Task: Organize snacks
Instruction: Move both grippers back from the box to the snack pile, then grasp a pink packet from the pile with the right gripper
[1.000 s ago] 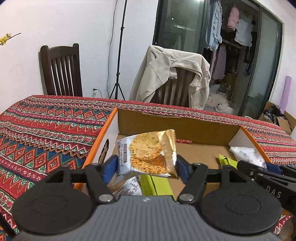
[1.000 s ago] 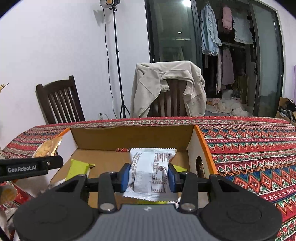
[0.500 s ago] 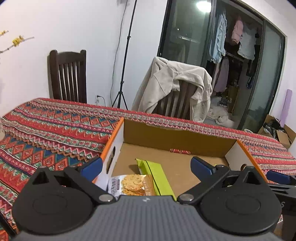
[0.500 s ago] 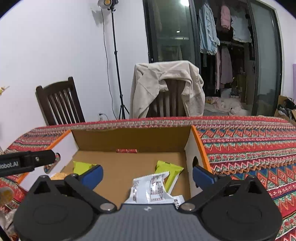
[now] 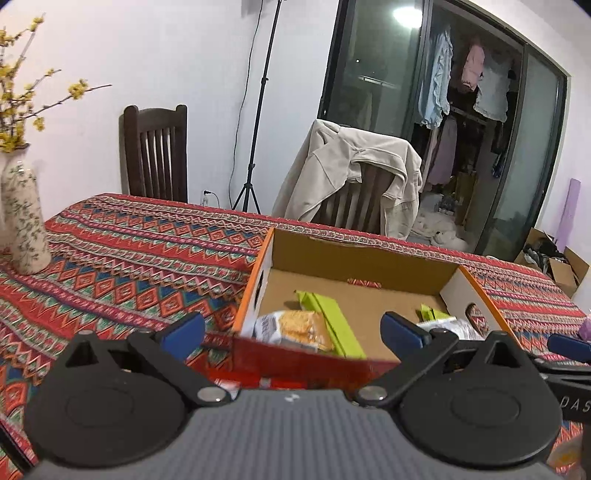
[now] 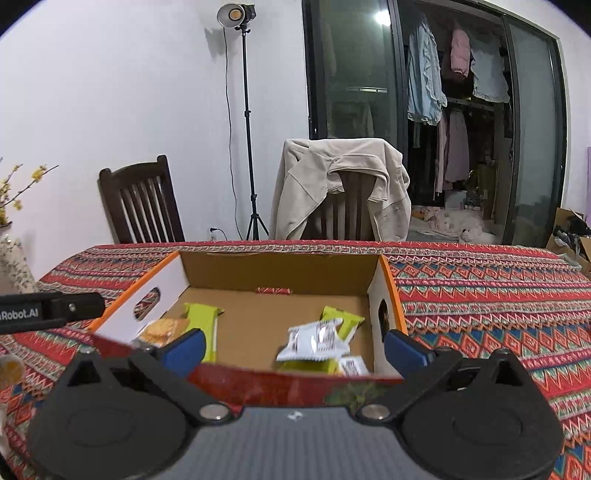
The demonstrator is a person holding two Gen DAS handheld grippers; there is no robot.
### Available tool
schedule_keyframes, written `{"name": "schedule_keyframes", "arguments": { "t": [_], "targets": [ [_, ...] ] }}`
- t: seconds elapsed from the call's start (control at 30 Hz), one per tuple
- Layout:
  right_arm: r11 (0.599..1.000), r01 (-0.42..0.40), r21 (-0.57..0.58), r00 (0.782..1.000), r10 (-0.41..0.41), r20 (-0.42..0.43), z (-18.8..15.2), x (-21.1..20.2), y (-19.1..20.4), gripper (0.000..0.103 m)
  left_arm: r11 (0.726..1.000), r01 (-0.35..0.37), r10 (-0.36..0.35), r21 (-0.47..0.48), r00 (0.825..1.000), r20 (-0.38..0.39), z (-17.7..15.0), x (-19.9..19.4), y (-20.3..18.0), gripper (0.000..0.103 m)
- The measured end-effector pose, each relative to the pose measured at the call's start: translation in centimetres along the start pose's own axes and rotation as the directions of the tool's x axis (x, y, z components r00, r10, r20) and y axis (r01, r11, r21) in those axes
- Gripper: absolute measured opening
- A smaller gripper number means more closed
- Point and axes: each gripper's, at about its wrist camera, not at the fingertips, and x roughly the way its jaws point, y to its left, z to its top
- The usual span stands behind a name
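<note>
Left wrist — left gripper [image 5: 293,330] wide, tilted down | right gripper [image 6: 293,345] likewise

Even indoor light; ceiling lamp [image 5: 407,15] glares in dark glass. Strong fisheye bending at edges. Near box rim [image 6: 280,384] motion-blurred.

Plain white wall [image 6: 129,92] at far left. Against it stands a dark wooden slat-back chair [image 6: 142,201] and a black tripod light stand with a round lamp head [image 6: 236,13], the lamp lit. To the right, a second wooden chair draped with a beige jacket [image 6: 341,184]. Far right: dark-framed sliding glass doors [image 6: 354,74] reflecting a ceiling light, with hanging clothes [image 6: 424,74] behind. Near, a table under a red geometric-patterned woven cloth [image 6: 480,295]; at its left edge, a white floral ceramic vase with yellow-blossomed branches [image 5: 24,221].
</note>
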Motion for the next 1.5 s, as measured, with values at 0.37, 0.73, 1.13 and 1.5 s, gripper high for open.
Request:
{"name": "schedule_keyframes", "arguments": {
  "t": [0.37,0.73,1.13,1.5],
  "targets": [
    [1.000,-0.012,0.008,1.000,0.012,-0.027,-4.4,-5.0,1.0,0.103,1.000,-0.002,0.002,0.003,1.000,-0.006,-3.9,-4.6,2.3,0.103],
    [0.999,-0.030,0.024,0.997,0.031,-0.064,-8.8,-8.3,1.4,0.103,1.000,-0.003,0.003,-0.031,1.000,0.018,-8.3,-6.9,4.9,0.103],
    [0.998,-0.066,0.009,0.994,0.067,-0.087,-10.5,-8.9,2.6,0.103,1.000,-0.006,0.006,-0.010,0.999,0.037,-9.9,-6.9,5.5,0.103],
    [0.999,-0.049,0.010,0.993,0.050,-0.110,-9.1,-6.4,3.9,0.103,1.000,0.005,-0.004,-0.024,0.999,0.038,-10.3,-6.5,5.9,0.103]
  ]
}}
